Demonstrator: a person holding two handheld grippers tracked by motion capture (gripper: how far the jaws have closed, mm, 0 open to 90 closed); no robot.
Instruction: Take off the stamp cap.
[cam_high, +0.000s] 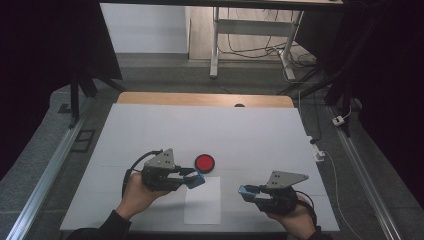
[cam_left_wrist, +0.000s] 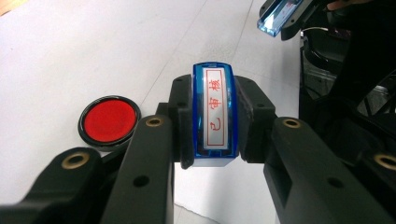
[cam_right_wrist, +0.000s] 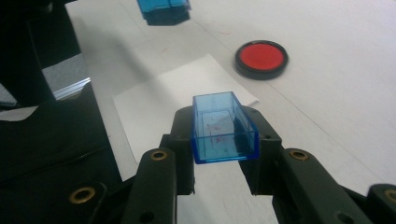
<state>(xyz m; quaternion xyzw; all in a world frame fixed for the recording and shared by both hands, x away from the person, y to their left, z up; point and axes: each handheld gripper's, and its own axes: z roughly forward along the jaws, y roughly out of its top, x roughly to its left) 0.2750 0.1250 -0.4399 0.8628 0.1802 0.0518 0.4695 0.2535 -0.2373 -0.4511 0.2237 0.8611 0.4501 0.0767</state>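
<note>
My left gripper (cam_high: 192, 178) is shut on a blue stamp (cam_left_wrist: 214, 116). The stamp's white face with red characters looks up at the left gripper view's camera. My right gripper (cam_high: 247, 192) is shut on a clear blue cap (cam_right_wrist: 224, 128), hollow side up, with faint red marks inside. In the high view the stamp (cam_high: 196, 180) hovers at the top left corner of a white paper sheet (cam_high: 202, 202). The cap (cam_high: 245, 190) hangs just right of the sheet. A round black ink pad with a red centre (cam_high: 204, 163) lies open on the table just beyond the stamp.
A white board (cam_high: 200, 125) covers the table, with a wooden edge (cam_high: 200, 98) at the far side. Metal rails run along both sides on the floor. A desk frame and cables stand beyond the table.
</note>
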